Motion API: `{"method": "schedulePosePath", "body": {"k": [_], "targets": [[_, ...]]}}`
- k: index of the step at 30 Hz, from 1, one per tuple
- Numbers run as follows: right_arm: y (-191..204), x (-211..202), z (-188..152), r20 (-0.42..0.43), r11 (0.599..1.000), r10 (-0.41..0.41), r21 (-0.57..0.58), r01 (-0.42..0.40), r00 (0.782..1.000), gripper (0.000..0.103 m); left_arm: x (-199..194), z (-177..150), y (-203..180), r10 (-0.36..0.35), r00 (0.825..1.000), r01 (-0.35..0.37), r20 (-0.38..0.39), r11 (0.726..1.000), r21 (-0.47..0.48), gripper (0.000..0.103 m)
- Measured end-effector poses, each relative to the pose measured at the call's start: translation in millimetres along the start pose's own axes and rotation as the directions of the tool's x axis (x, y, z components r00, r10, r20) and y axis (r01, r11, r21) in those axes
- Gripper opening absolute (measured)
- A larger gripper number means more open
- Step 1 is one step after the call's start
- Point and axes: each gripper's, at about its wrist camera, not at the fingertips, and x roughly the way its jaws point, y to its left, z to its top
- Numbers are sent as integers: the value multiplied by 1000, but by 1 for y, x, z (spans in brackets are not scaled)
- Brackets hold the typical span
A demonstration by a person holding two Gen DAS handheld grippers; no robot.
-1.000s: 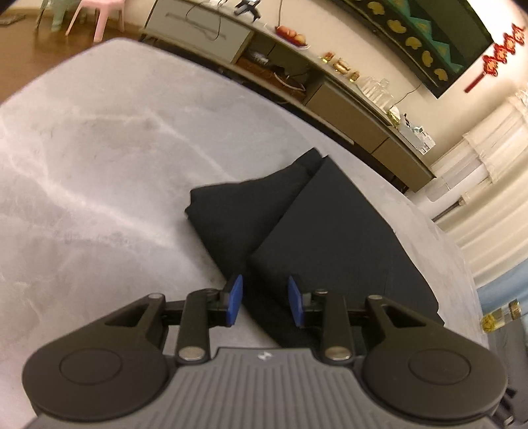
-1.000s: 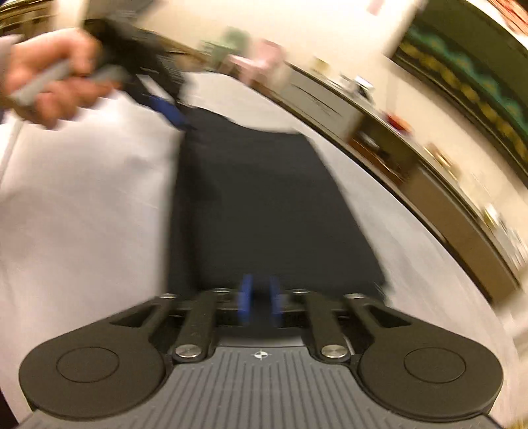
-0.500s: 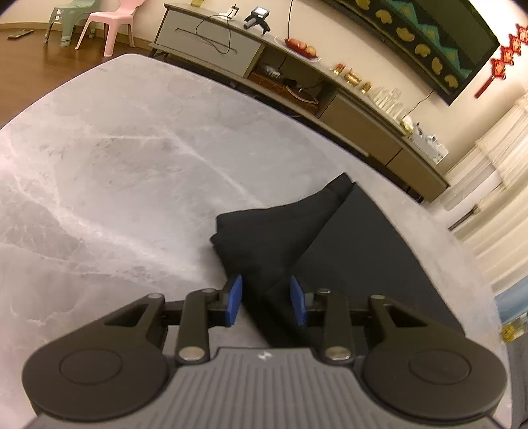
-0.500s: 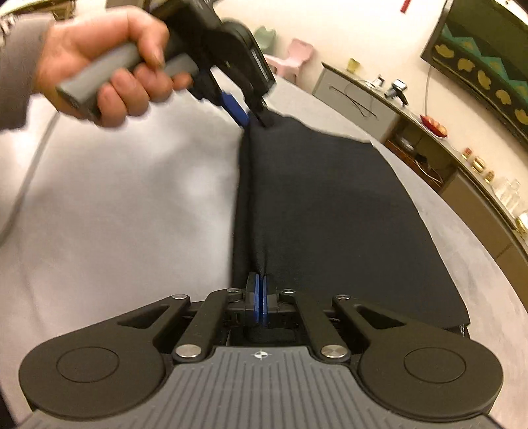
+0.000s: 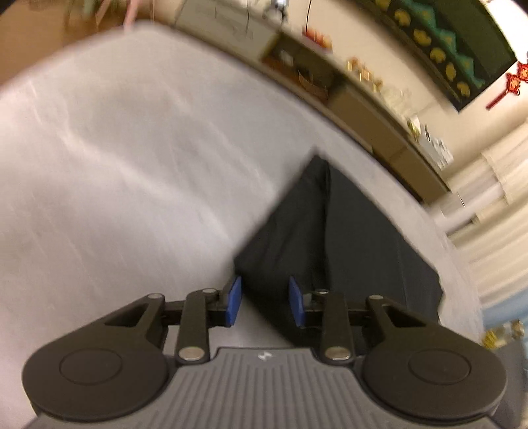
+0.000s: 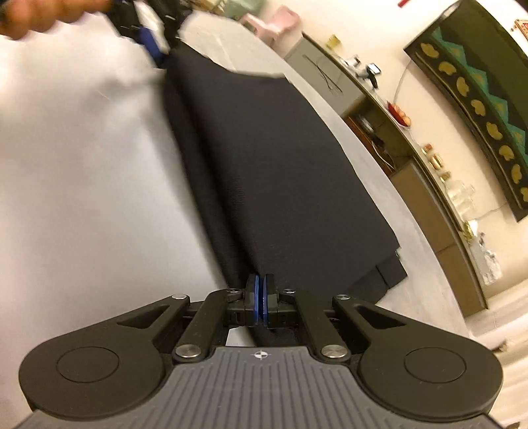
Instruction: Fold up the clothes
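Observation:
A black folded garment (image 5: 333, 241) lies on the pale marbled table (image 5: 115, 171). In the left wrist view my left gripper (image 5: 264, 303) is open, its blue pads on either side of the garment's near corner without pinching it. In the right wrist view the same black garment (image 6: 264, 155) stretches away from me, folded into a long panel. My right gripper (image 6: 260, 297) is shut on the garment's near edge. The left gripper (image 6: 148, 43) shows blurred at the garment's far corner, held by a hand (image 6: 43, 13).
A long low cabinet (image 6: 429, 198) with small items runs along the wall beyond the table's far edge. A dark patterned panel (image 6: 478, 99) hangs above it. Pink chair (image 6: 280, 23) stands in the far background. Bare tabletop (image 6: 82, 181) spreads left of the garment.
My right gripper closed on the garment's near edge and keeps hold. The left gripper stays open and has moved in on the garment's corner; the left view is now motion-blurred.

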Motion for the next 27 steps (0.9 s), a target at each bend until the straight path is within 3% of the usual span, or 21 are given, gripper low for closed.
{"method": "schedulePosePath", "body": {"k": [2, 4, 6, 8, 11, 14, 16, 18, 23, 27], "targets": [[1, -2, -1, -5, 1000, 11, -23, -11, 1000, 1, -13, 1, -12, -10, 997, 4, 71, 996, 86, 31], [3, -5, 3, 5, 999, 38, -12, -38, 999, 1, -18, -7, -29, -75, 993, 57, 92, 981, 186, 31], [-11, -8, 10, 47, 995, 57, 84, -60, 997, 1, -15, -18, -50, -152, 986, 126, 70, 949, 288, 31], [-39, -13, 22, 144, 959, 65, 264, -101, 987, 1, -6, -30, -72, -217, 976, 190, 25, 901, 389, 31], [-76, 5, 37, 204, 880, 20, 461, -114, 979, 6, 14, -46, -90, -200, 980, 180, -14, 847, 501, 31], [-90, 45, 31, 119, 838, 20, 540, -82, 993, 6, 36, -52, -85, -75, 997, 78, -27, 850, 521, 32], [-87, 65, 25, 81, 828, 35, 556, -74, 996, 6, 43, -48, -73, -21, 999, 31, -26, 868, 495, 32], [-81, 59, 20, 85, 835, 45, 544, -84, 995, 7, 47, -40, -63, 11, 999, 5, -34, 890, 455, 32], [-79, 39, 12, 84, 849, 73, 518, -106, 994, 7, 43, -31, -59, 35, 998, -9, -53, 899, 438, 32], [-90, 20, 13, 122, 824, 61, 554, -119, 991, 9, 23, -30, -63, -2, 1000, -12, 31, 899, 438, 30]]}}
